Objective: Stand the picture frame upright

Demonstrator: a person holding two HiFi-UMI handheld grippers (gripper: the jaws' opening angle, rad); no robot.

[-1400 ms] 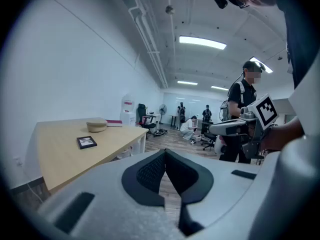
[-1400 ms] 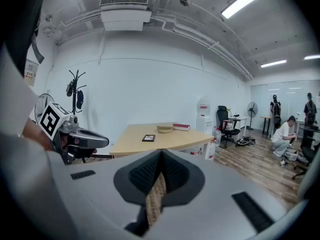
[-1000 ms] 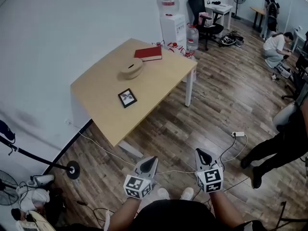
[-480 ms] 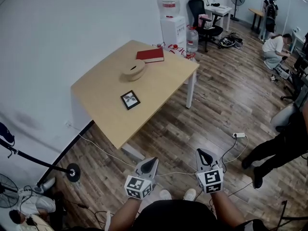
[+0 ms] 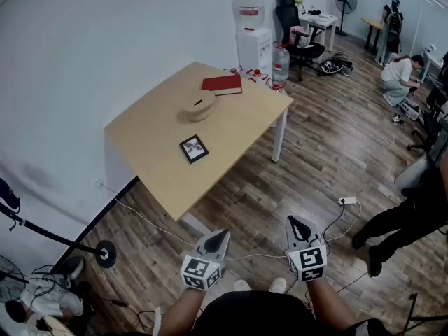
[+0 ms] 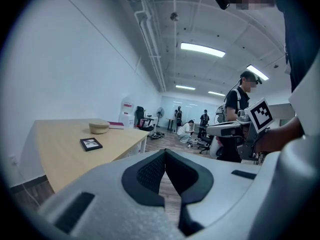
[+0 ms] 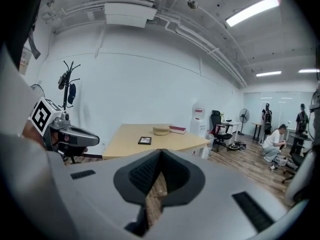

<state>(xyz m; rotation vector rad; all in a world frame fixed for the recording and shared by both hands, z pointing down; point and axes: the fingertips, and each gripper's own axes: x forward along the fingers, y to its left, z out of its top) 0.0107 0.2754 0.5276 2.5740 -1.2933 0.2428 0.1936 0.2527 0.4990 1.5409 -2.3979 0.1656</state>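
The small black picture frame [image 5: 194,148] lay flat on the pale wooden counter [image 5: 150,128], well apart from the left hand-held gripper [image 5: 218,236] and right hand-held gripper [image 5: 297,222], both closed and empty. Arriving closed, they might shove it off.

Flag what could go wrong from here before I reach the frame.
1. A white cable lies between you and the table, so it could catch a foot on the way in.
2. The frame lies flat on the smooth top. It may slide rather than lift when nudged at an edge.
3. The left tool and right tool are both shut and empty, and need opening before any grasp.
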